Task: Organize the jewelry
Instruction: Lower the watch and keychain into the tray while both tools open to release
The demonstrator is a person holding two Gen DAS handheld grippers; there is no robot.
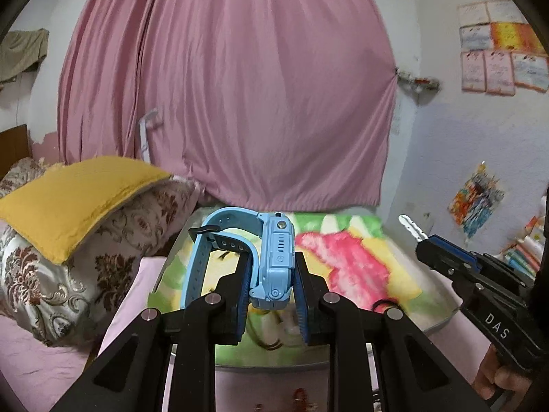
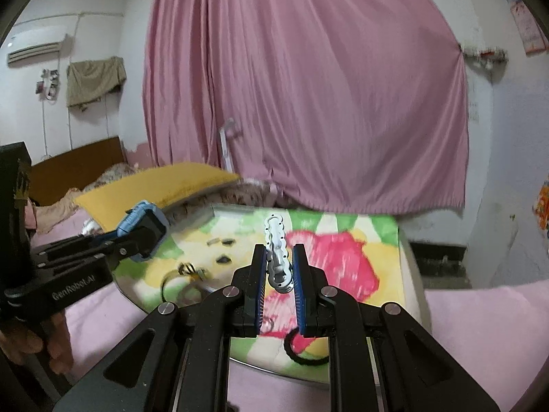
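Note:
A light blue watch with a buckled strap stands on edge in my left gripper, which is shut on its case above the flowered tray. From the right wrist view the same watch shows at the left, held in the air. My right gripper is shut on a white wavy hair clip that sticks out forward. In the left wrist view that clip pokes out of the right gripper at the right edge. Small dark pieces, a gold ring-like piece and a black band lie on the tray.
The tray rests on a pink bedsheet. A yellow pillow on a patterned cushion lies to the left. A pink curtain hangs behind. A person's hand grips the left tool.

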